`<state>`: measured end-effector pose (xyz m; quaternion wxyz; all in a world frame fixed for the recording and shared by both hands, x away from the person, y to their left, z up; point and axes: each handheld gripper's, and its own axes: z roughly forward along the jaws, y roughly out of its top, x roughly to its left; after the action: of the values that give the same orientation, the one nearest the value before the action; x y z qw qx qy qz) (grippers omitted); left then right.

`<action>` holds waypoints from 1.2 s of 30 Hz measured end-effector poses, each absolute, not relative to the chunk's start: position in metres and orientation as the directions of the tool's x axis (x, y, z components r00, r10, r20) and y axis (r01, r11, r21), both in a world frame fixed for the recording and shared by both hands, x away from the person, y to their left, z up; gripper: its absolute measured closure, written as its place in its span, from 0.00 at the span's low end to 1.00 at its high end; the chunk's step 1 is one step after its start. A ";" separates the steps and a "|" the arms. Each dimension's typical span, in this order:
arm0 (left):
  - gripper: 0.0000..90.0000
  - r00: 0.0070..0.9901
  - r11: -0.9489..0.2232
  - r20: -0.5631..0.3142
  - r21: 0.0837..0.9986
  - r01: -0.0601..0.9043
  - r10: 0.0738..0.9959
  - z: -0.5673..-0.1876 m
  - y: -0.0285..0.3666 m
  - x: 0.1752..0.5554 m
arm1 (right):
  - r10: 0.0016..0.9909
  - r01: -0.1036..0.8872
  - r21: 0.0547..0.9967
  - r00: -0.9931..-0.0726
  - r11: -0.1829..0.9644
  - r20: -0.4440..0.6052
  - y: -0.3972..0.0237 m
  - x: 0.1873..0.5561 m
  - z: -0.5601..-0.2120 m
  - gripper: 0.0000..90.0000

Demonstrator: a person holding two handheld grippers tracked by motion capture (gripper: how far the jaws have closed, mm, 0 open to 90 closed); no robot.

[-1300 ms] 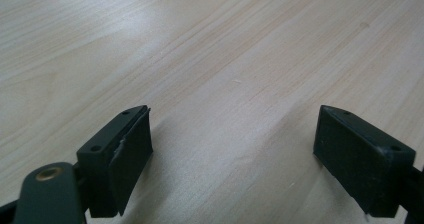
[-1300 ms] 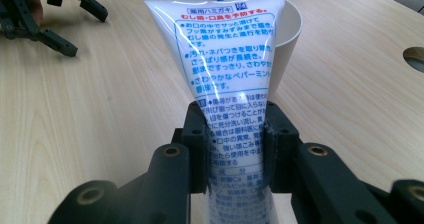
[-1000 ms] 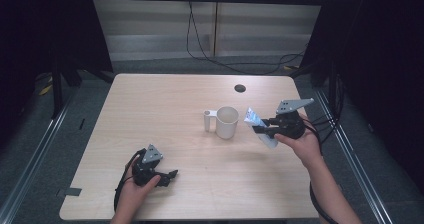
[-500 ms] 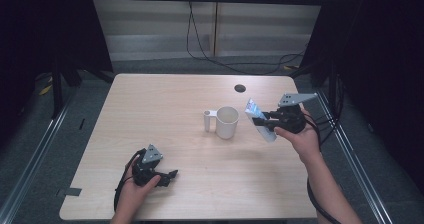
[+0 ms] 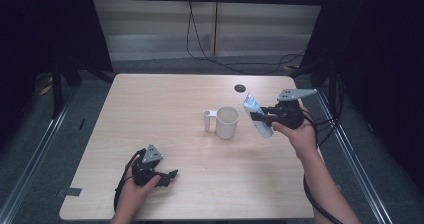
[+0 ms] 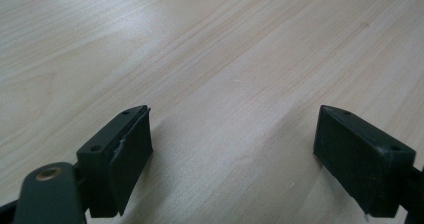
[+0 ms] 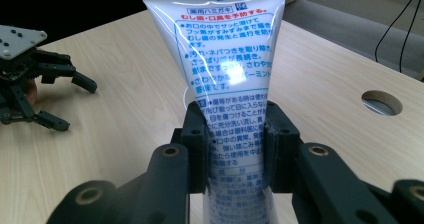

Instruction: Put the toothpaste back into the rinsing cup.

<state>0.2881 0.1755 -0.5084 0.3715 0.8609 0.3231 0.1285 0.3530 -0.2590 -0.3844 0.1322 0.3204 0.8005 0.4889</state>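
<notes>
Right gripper (image 5: 261,116) jaws clamped on a white tube (image 5: 257,115) just right of the mug (image 5: 226,122), near the desk (image 5: 165,104) right edge; left gripper (image 5: 167,176) jaws wide apart near the front-left edge, tube's lower end hidden.

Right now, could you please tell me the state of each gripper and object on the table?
Left gripper: open, holding nothing, low over the table.
Right gripper: shut on the tube, held off the table.
Tube: clamped, crimped end away from the gripper.
Mug: upright, looks empty, handle toward the person's left.
</notes>
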 end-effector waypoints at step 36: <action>0.17 0.758 -0.516 -0.019 0.722 0.461 0.651 -0.508 0.176 0.288 | 0.654 0.347 0.900 -0.750 0.265 0.097 -0.241 0.368 -0.360 0.77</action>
<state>0.2881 0.1755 -0.5084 0.3714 0.8610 0.3229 0.1284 0.3682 -0.2405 -0.3605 0.1489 0.3204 0.7811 0.5149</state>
